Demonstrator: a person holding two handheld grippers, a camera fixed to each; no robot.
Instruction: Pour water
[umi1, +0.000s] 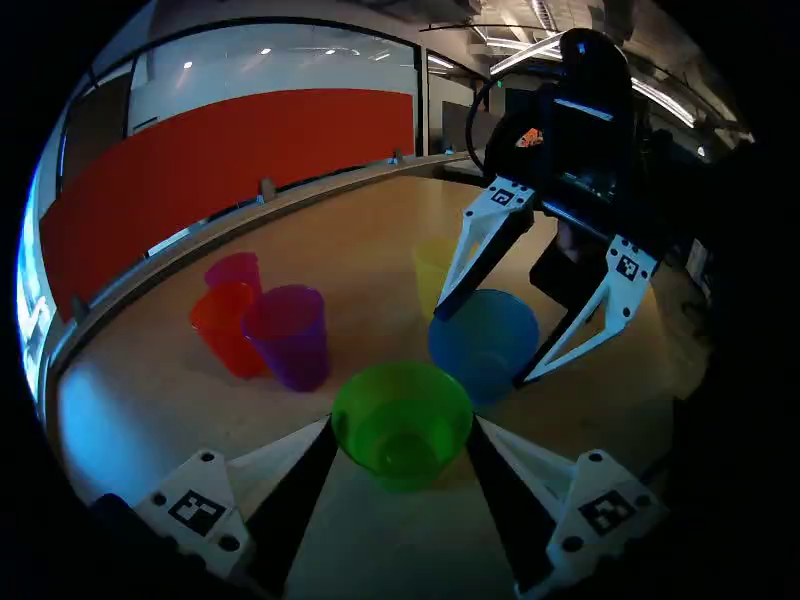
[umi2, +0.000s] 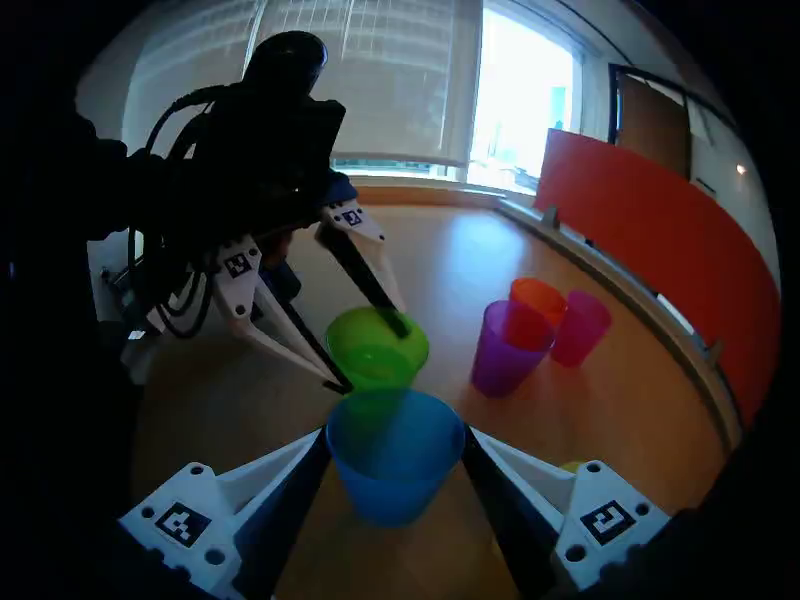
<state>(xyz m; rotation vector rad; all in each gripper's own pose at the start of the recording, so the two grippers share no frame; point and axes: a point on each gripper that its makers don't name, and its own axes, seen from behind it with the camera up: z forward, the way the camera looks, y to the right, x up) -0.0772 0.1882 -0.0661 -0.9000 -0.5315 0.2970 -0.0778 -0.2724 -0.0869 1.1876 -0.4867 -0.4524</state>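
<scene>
Left hand-held gripper (umi1: 400, 428) grasps translucent green plastic cup (umi1: 402, 445), right hand-held gripper (umi2: 395, 437) grasps blue plastic cup (umi2: 393, 475) just ahead; misaligned tilt would likely spill onto bench (umi1: 350, 225).

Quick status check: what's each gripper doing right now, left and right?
Left gripper: closed on the green cup, one finger against each side.
Right gripper: closed on the blue cup, one finger against each side.
</scene>
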